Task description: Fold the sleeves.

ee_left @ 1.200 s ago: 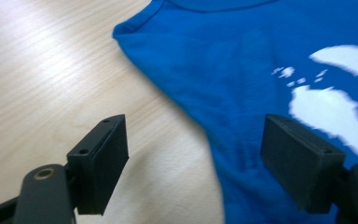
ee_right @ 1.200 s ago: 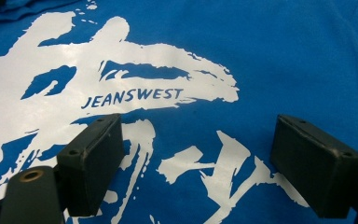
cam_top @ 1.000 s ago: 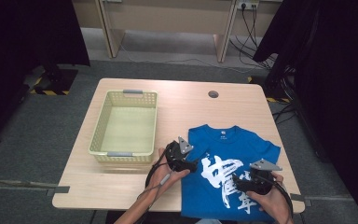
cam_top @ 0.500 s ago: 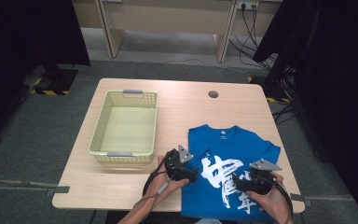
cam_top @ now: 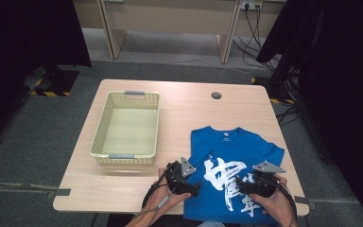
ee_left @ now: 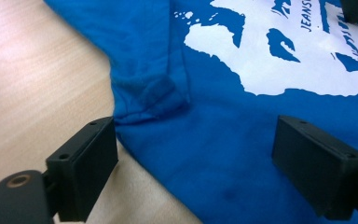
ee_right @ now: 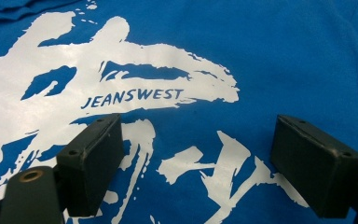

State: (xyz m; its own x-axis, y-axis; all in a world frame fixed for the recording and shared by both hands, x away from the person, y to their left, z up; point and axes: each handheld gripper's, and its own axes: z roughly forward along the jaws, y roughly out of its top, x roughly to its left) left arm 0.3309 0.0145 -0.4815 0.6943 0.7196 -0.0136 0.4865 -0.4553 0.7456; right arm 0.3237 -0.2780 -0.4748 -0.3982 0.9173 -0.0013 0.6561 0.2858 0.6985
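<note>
Blue cotton: T-shirt (cam_top: 234,161) lies flat, front up, on the near right part of the tabletop (cam_top: 179,109), hem at the near edge
Print: white brush-stroke graphic (ee_right: 121,84) on the chest, word JEANSWEST readable in the right gripper view
Left gripper (cam_top: 189,187): low over the shirt's left side edge, near the sleeve; fingers (ee_left: 86,163) have just been opening, now stand wide apart, one over bare wood, one over blue cloth, shirt edge between them, nothing pinched
Right gripper (cam_top: 243,187): over the lower part of the print; fingers (ee_right: 95,158) spread wide, cloth below them, not gripping
Sleeve seam: small folded wrinkle of cloth (ee_left: 156,93) just ahead of the left fingers
Basket: pale yellow plastic basket (cam_top: 99,137) left of the shirt, apart from it
Hands: person's hands come in from the near edge, one on each gripper
</note>
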